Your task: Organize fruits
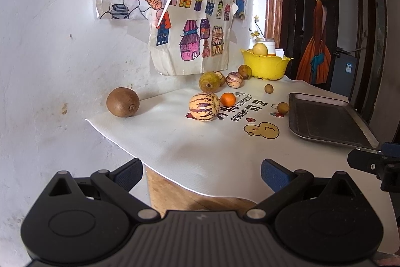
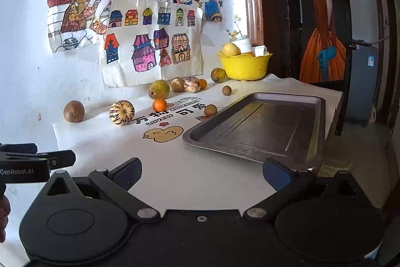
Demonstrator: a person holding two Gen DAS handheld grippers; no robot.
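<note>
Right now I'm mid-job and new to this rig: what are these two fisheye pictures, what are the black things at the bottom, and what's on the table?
Each picture comes from a camera on a hand-held two-finger gripper, looking forward along its fingers. The black mechanism with blue pads low in the left wrist view is the left gripper; in the right wrist view it is the right gripper. Both are open and hold nothing.

On the white printed table cover lie loose fruits: a brown kiwi by the wall, a purple-striped yellow melon, a small orange tangerine, a green-yellow pear, and several small round brown fruits. A grey metal tray sits to the right, with nothing in it. At the back, a yellow plastic basket holds a pale yellow fruit.
</note>
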